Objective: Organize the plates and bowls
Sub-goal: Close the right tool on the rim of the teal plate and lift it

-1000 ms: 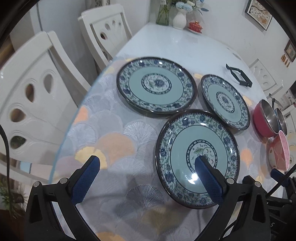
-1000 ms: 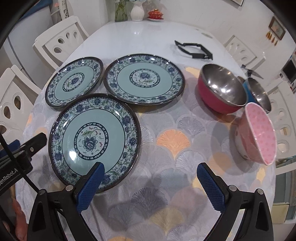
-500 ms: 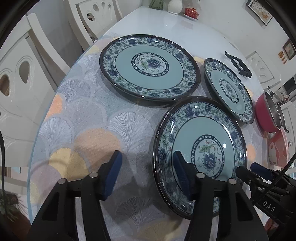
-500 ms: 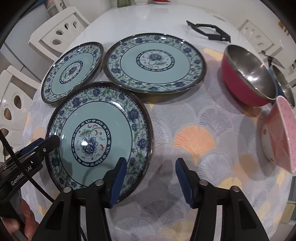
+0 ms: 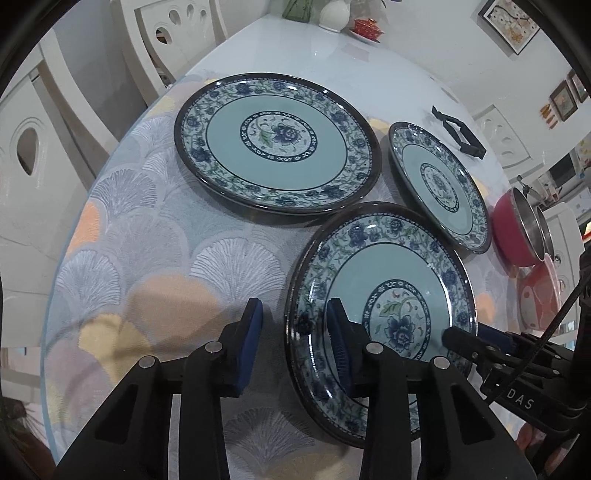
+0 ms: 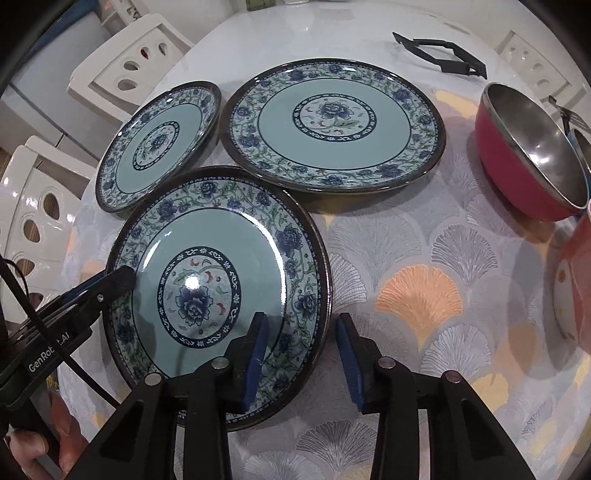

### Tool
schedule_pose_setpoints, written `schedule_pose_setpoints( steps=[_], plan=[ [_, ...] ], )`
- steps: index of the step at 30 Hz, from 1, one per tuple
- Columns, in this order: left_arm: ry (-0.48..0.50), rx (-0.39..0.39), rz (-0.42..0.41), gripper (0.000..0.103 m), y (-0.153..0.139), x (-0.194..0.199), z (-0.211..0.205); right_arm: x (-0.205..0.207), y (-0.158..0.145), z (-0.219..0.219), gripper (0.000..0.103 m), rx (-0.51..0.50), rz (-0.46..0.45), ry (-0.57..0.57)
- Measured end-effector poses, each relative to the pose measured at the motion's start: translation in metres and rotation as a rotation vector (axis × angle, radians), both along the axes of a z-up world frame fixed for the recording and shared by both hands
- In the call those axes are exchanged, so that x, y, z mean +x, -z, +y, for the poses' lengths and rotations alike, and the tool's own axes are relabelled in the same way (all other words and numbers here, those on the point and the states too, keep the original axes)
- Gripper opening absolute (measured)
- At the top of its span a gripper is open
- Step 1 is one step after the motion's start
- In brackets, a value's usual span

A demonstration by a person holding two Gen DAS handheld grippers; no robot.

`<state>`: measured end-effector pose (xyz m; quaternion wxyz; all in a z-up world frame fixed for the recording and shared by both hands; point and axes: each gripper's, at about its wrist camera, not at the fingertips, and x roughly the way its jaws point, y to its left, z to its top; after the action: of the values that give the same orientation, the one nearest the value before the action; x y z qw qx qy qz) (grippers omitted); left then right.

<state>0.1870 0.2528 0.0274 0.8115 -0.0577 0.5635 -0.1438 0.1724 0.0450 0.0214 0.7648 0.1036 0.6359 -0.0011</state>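
Observation:
Three blue floral plates lie on the table. The nearest plate [image 5: 391,291] [image 6: 218,273] lies between both grippers. My left gripper [image 5: 295,332] straddles its left rim, one finger over the plate, one outside, with a gap still showing. My right gripper [image 6: 299,354] straddles its right rim the same way. A large plate [image 5: 277,144] [image 6: 332,122] and a small plate [image 5: 439,184] [image 6: 159,144] lie beyond. A red steel bowl [image 6: 532,155] [image 5: 517,232] and a pink bowl [image 6: 576,280] stand to the right.
A black trivet [image 6: 439,55] [image 5: 458,129] lies farther back on the white table [image 6: 295,29]. White chairs [image 6: 122,70] [image 5: 37,122] stand along the left side. A vase [image 5: 334,13] and a small red dish [image 5: 367,27] sit at the far end.
Both grippers have moved down toward the nearest plate and narrowed from wide open, now straddling its opposite rims.

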Motion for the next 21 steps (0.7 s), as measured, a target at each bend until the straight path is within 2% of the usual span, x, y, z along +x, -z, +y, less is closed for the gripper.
schedule_pose_setpoints(
  steps=[5,11,17,21],
  plan=[
    [0.009,-0.029,0.002,0.033,0.001,-0.002,-0.005,0.004,0.0,0.007,0.031,-0.012,-0.017,-0.035],
    [0.015,-0.023,-0.009,0.033,-0.001,-0.005,-0.006,0.001,-0.001,0.004,0.026,0.023,-0.027,-0.033],
    [0.011,-0.023,-0.041,0.033,-0.012,-0.019,0.002,-0.012,-0.021,0.008,0.025,0.026,-0.063,-0.068],
    [-0.025,-0.018,-0.073,0.033,-0.026,-0.035,0.015,-0.026,-0.041,0.02,0.025,0.027,-0.096,-0.103]
  ],
)
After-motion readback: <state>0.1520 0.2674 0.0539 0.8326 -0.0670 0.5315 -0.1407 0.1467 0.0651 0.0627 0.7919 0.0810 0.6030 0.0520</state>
